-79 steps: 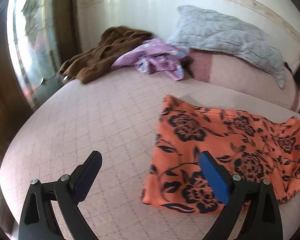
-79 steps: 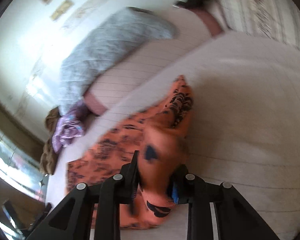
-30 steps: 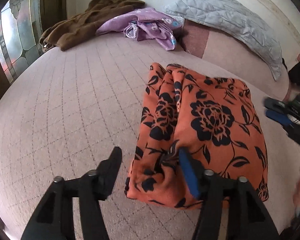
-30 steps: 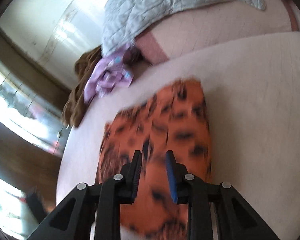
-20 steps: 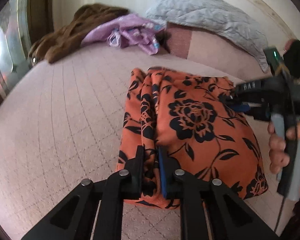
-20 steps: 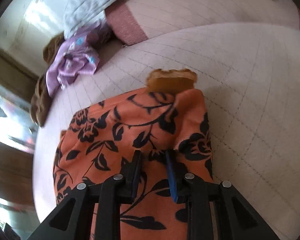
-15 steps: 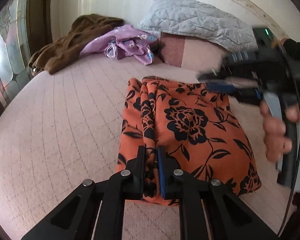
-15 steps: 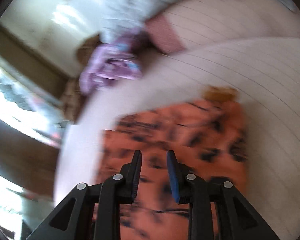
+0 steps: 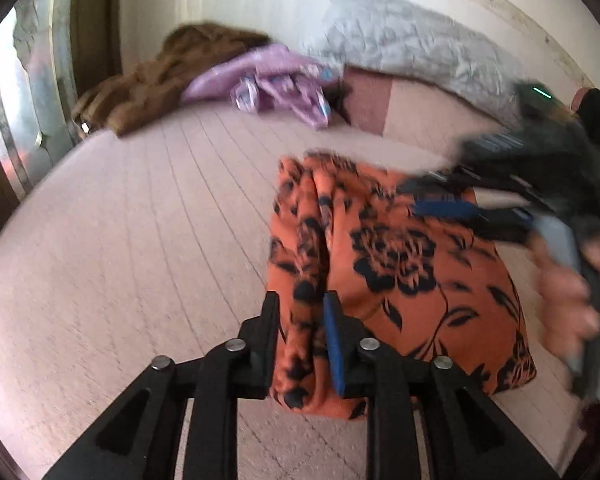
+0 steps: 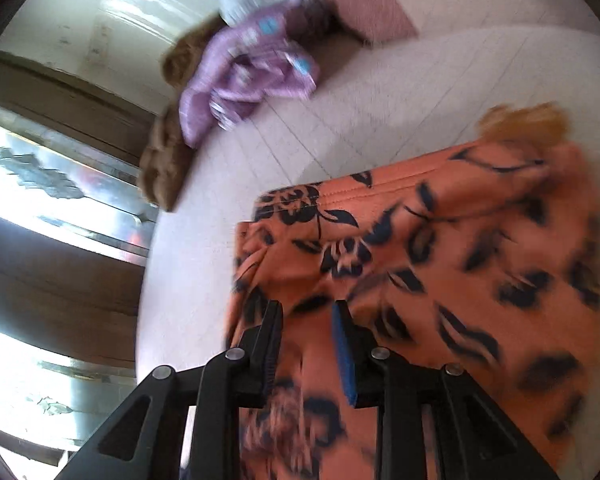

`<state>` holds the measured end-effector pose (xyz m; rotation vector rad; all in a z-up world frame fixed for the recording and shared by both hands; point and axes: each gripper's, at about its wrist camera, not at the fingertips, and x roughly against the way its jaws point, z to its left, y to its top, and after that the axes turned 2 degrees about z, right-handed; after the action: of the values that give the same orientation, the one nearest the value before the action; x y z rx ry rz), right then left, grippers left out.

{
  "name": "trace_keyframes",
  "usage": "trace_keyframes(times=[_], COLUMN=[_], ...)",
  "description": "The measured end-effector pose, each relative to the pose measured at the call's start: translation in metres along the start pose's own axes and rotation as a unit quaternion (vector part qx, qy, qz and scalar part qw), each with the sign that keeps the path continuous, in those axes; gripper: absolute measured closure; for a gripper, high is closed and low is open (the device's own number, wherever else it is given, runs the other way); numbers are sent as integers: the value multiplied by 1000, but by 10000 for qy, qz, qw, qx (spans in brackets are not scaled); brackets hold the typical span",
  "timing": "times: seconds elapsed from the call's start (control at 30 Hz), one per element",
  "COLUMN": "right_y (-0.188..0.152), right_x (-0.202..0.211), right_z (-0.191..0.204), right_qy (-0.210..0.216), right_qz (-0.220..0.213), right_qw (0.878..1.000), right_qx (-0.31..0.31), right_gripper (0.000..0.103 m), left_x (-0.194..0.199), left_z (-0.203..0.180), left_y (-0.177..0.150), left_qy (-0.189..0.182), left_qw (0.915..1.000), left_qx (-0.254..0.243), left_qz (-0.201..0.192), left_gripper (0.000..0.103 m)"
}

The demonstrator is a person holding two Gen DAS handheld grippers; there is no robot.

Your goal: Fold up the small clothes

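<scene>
The orange garment point(image 9: 384, 264) lies folded on the bed point(image 9: 140, 240), near its middle. It looks light, soft and limp, so it should sag wherever unsupported; I judge the bunched near edge and the corners the best holds. The left gripper point(image 9: 300, 320) is clenched on that near gathered fold, cloth pinched between its fingers point(image 9: 334, 340). The right gripper point(image 10: 306, 328) hovers over the cloth, fingers point(image 10: 344, 356) parted a little; motion blur hides whether they pinch anything.
</scene>
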<state>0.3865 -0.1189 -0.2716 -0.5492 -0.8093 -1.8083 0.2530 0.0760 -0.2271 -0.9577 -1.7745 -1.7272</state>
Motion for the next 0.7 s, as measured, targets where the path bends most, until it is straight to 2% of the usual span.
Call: trace_keyframes(times=[0.03, 0.1, 0.23, 0.3, 0.37, 0.4, 0.5, 0.7], right_y=[-7, -27, -69, -89, -104, -113, -123, -123], right_x=[15, 47, 87, 91, 78, 69, 70, 78], right_z=[-3, -9, -17, -22, -36, -45, -51, -36], right_qy=[124, 167, -229, -486, -815, -802, -662, -966], right_qz=[-87, -293, -422, -354, -9, 70, -259, -52], right_qw=[9999, 9994, 9984, 9972, 9957, 9959, 9966, 9936], right_qx=[9, 56, 298, 444, 444, 422, 412, 581], right_gripper=[73, 73, 73, 73, 70, 70, 70, 70], left_x=[2, 1, -3, -8, -11, -12, -13, -12], left_z=[-3, -4, -4, -4, -1, 0, 0, 0], left_y=[1, 3, 4, 5, 3, 2, -1, -1], left_qy=[75, 139, 258, 338, 390, 424, 532, 589], left_qw=[9999, 9998, 9997, 9994, 9992, 9990, 9985, 9982], left_qx=[-55, -80, -28, -10, 21, 24, -22, -90], left_qz=[-71, -73, 36, 73, 115, 133, 119, 66], left_gripper=[69, 67, 67, 67, 67, 67, 67, 67])
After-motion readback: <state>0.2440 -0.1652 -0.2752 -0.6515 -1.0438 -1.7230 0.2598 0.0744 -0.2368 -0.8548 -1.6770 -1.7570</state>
